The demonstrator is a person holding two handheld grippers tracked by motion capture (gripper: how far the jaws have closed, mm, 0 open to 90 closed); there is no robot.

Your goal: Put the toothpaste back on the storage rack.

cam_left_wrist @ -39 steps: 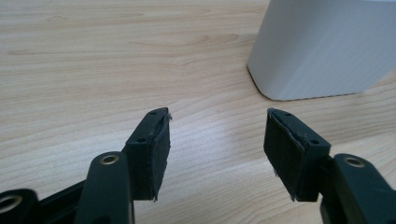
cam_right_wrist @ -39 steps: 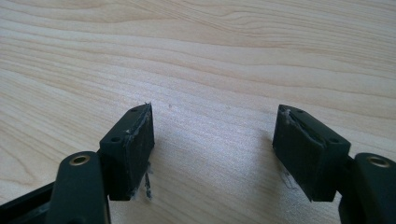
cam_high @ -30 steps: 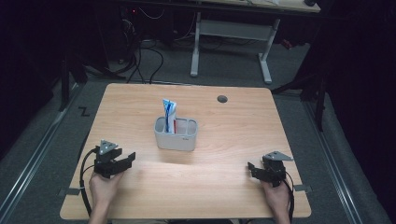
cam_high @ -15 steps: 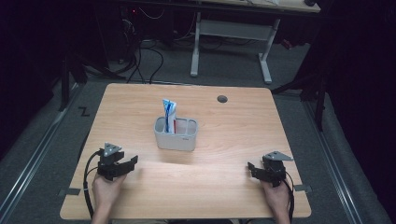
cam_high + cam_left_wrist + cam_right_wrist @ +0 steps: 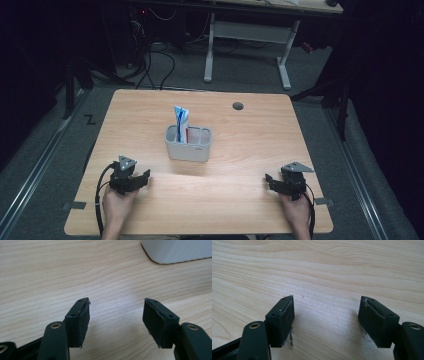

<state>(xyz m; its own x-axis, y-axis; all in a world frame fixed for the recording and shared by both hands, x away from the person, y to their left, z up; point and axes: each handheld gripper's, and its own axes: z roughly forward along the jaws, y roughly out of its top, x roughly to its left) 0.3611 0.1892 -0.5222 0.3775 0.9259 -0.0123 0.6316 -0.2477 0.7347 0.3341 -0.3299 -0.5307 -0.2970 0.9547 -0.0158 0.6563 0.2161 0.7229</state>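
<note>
A person stands at a wooden tabletop [image 5: 150, 115], a hand-held gripper in each hand, both low near the front edge. The left hand-held gripper [image 5: 134, 180] sits at the front left, its jaws spread with only bare wood between them; in its own view the pads [image 5: 82, 320] stand well apart above the grain, and a pale corner of the caddy shows at the upper right. The right hand-held gripper [image 5: 276, 182] sits at the front right, its jaws likewise spread and holding nothing.

A small grey caddy [image 5: 188, 147] stands upright near the middle of the tabletop, between the two grippers and farther back, well apart from both. A blue and white tube [image 5: 181, 120] stands upright in its left compartment, rising above the rim. A round cable hole [image 5: 238, 106] lies in the tabletop behind the caddy, to the right. Past the far edge, on the dark floor, are cables and a white desk frame [image 5: 245, 35].
</note>
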